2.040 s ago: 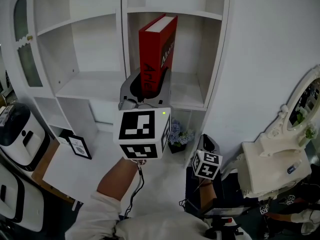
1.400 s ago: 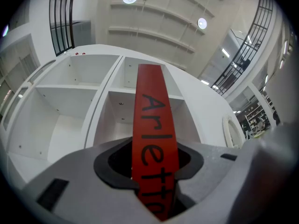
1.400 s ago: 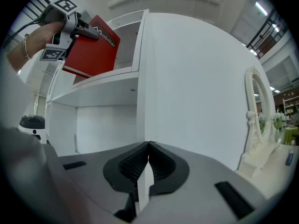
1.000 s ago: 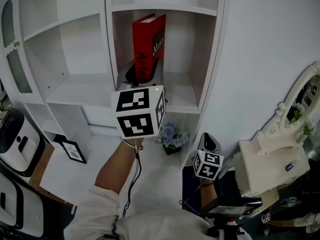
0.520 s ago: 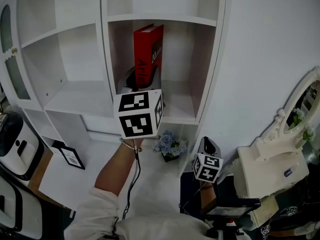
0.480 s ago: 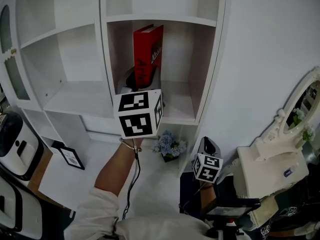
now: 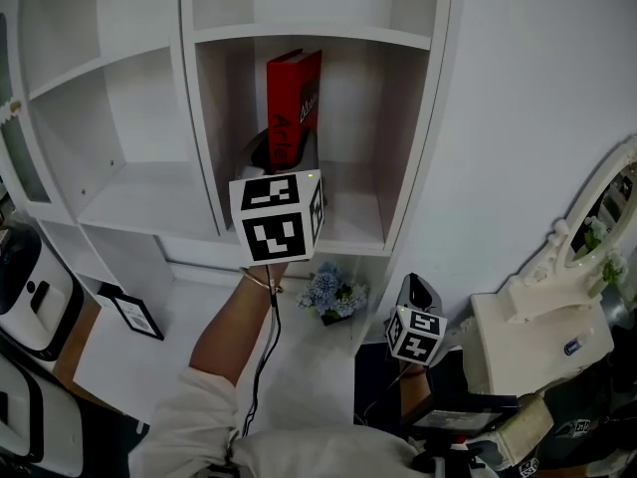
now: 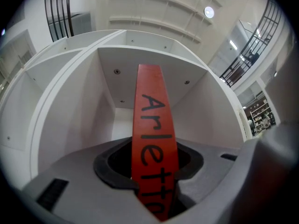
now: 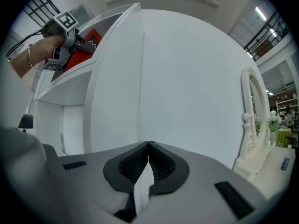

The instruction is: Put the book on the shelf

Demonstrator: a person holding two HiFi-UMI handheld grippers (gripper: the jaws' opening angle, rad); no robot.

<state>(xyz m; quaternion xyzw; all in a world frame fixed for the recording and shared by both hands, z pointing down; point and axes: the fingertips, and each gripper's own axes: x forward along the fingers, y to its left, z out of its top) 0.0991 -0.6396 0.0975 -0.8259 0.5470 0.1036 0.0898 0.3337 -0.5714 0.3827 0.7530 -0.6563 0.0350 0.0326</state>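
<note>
The left gripper (image 7: 282,155), pinching the red book (image 7: 295,103) upright, has carried it deeper into the shelf (image 7: 350,212) compartment. It seems only setting down and release remain. The right gripper (image 9: 148,148) is pressed together, empty.

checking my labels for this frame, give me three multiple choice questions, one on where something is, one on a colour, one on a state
1. Where is the red book?
A. inside a compartment of the white shelf unit
B. flat on the floor
C. lying on top of the shelf unit

2. What colour is the lettering on the book's spine?
A. white
B. black
C. gold

3. How does the right gripper stand?
A. shut on the book
B. wide open
C. shut, with nothing between its jaws

Key:
1 A: the head view shows it between the compartment's walls, clamped by the left gripper.
2 B: the left gripper view shows black letters on red.
3 C: its jaws meet in the right gripper view, far from the book.
</note>
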